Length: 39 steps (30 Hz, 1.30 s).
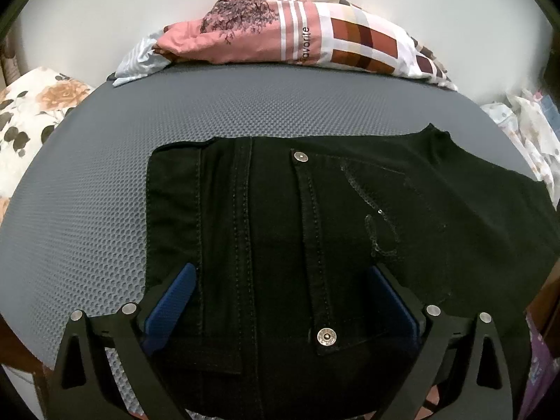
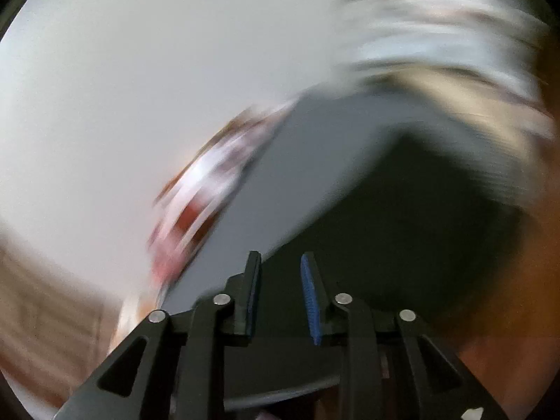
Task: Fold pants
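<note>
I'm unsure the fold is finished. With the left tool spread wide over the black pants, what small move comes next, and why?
Probably lower the left tool and close it on the pants: its fingers straddle the cloth, wide open, gripping nothing. The right tool is open too, its view motion-blurred.

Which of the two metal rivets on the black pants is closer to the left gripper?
The lower rivet, sitting between the left gripper's fingers; the other rivet lies farther up the pants.
</note>
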Available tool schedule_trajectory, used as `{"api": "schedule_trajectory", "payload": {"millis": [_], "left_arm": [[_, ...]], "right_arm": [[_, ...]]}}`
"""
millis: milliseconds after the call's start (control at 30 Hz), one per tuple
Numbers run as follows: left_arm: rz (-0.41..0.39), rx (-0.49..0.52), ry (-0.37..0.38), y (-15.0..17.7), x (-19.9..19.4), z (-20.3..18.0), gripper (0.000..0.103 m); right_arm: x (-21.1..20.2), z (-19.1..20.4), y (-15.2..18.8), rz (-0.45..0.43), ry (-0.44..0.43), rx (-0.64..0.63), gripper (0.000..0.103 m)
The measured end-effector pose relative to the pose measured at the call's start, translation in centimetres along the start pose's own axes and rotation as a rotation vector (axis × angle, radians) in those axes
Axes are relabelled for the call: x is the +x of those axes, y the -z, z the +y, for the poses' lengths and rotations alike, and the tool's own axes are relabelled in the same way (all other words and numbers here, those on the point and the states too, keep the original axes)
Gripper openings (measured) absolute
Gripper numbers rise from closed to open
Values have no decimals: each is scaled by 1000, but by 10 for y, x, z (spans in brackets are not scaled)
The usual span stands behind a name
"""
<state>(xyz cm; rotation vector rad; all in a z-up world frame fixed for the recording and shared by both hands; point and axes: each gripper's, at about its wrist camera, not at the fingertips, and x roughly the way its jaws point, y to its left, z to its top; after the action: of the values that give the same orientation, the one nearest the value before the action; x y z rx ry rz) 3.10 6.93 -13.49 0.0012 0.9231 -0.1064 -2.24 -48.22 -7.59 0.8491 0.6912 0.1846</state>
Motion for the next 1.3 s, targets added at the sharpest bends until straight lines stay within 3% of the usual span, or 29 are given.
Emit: {"api": "schedule_trajectory", "payload": {"millis": [67, 167, 267, 367, 567, 667, 767, 900, 1067, 1200, 1300], "left_arm": [[-7, 3, -3, 1, 0, -1, 99], [-17, 1, 1, 2, -1, -1, 99], [-12, 8, 5, 2, -1, -1, 100], [-5, -2, 20, 0, -1, 1, 100], [-1, -44, 54, -3, -4, 6, 100], [6, -55, 71, -5, -6, 8, 100], [13, -56, 80, -6, -7, 9, 100], [15, -54, 79, -7, -8, 8, 100], [-15, -74, 35, -5, -13, 11, 100], [-34, -116, 12, -7, -15, 20, 100], [-46, -141, -56, -6, -16, 28, 100]], "right_arm": [[53, 64, 4, 151, -107, -189, 61], [140, 146, 23, 312, -135, -490, 63], [218, 189, 45, 476, -142, -659, 61], [273, 213, 68, 565, -97, -795, 59], [325, 199, 82, 663, -40, -815, 58], [344, 194, 85, 734, -43, -812, 39], [352, 202, 86, 756, -54, -861, 19], [356, 209, 86, 770, -46, -928, 14], [354, 212, 88, 701, -9, -983, 8], [359, 209, 83, 648, 6, -923, 5], [364, 204, 76, 619, 15, -864, 5]]}}
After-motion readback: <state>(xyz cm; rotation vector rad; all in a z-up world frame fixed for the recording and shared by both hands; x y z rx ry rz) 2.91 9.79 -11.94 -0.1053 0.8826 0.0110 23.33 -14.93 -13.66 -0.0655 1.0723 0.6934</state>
